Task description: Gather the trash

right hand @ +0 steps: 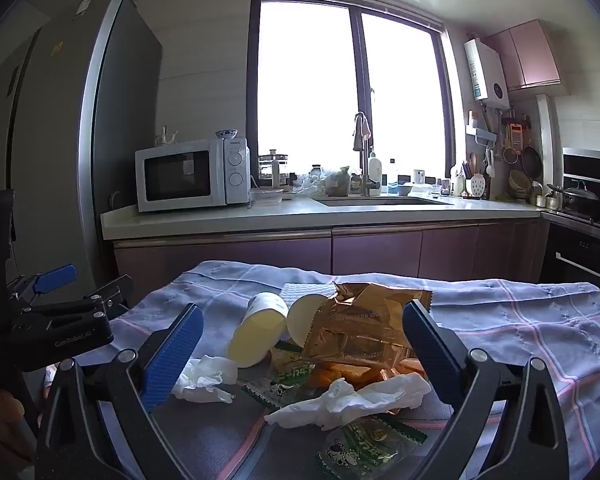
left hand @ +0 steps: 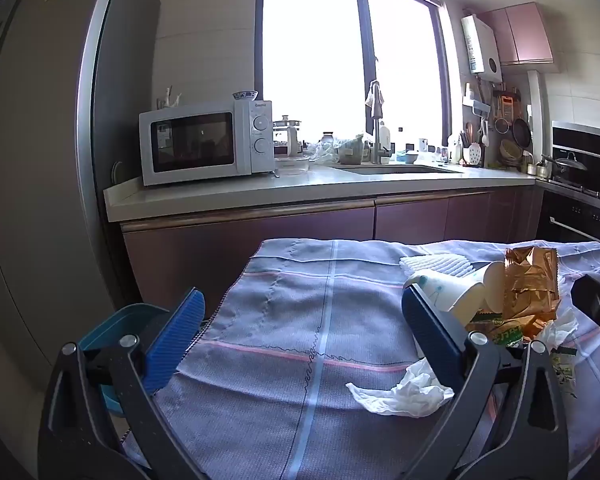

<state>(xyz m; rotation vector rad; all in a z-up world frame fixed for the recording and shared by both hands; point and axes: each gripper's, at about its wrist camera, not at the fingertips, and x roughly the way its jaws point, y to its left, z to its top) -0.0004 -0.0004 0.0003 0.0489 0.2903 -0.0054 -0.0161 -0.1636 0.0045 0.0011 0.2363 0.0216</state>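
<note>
**Light litter heaped on the cloth-covered surface, both jaws wide and empty**

Heaped mid-surface on the grey checked cloth [right hand: 519, 320]: crumpled white tissues [right hand: 351, 398], two tipped pale paper cups [right hand: 256, 334], a creased gold foil snack bag [right hand: 363, 328], green printed plastic wrappers [right hand: 359, 450]. All likely featherweight. Tissue soft, best pinched at a bunched fold; foil slick and crackly, best taken at a crimped edge; cups easily crushed, best gripped across the rim.

Right hand-held gripper [right hand: 300, 356] spread wide just above the pile, holding nothing. Left hand-held gripper [left hand: 303, 336] equally wide, empty, a tissue [left hand: 399, 394] by its right finger. Blue bin [left hand: 108, 344] low at left, beside the surface.
</note>
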